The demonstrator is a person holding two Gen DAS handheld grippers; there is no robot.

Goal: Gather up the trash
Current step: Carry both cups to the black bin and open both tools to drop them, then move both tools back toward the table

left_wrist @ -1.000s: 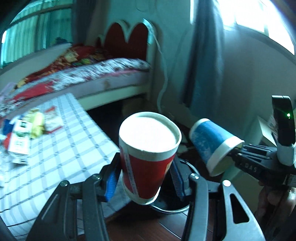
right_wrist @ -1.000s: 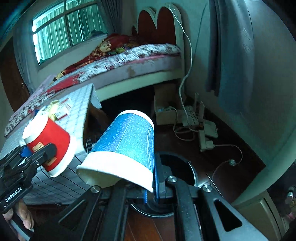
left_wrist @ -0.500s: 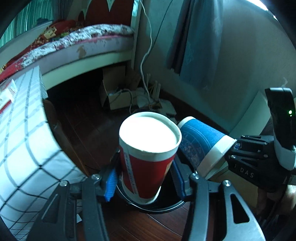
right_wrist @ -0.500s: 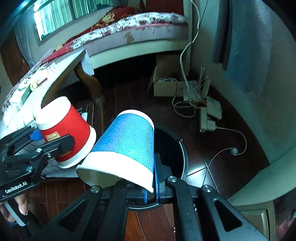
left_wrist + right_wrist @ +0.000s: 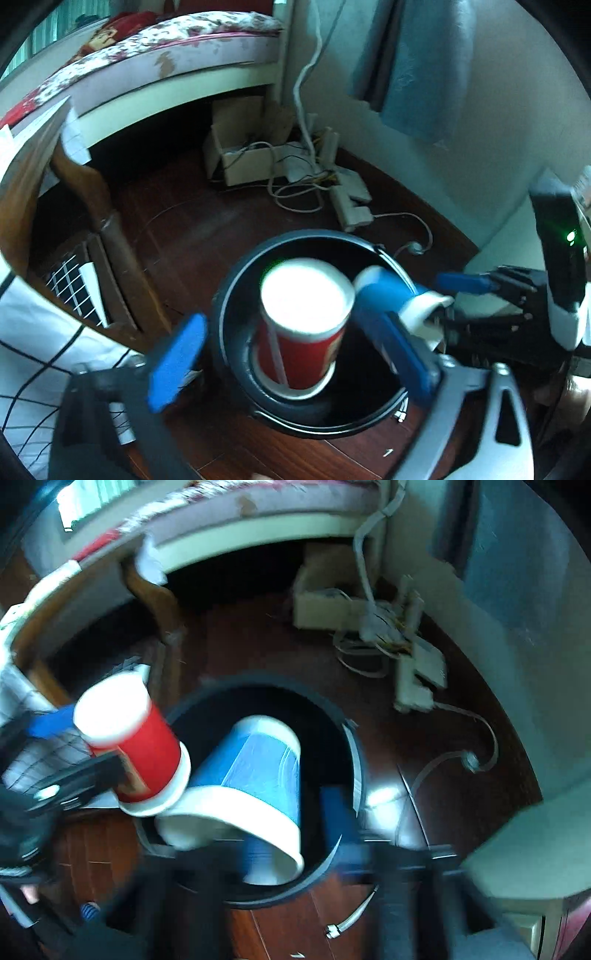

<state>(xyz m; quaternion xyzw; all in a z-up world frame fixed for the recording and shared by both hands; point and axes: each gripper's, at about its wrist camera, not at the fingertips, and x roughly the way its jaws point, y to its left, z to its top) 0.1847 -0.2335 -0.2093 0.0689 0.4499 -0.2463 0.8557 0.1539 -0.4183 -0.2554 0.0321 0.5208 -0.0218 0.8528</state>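
Red cup (image 5: 301,332) loose between spread jaws.

Both wrist cameras looked steeply down from close above the black bin (image 5: 236,295) on the wooden floor (image 5: 207,221). The left view faced it from the tabletop's (image 5: 22,192) side, the right view from the opposite side. Both shared the bin (image 5: 354,753), both cups, the cardboard box (image 5: 240,155) and the bed (image 5: 184,48).
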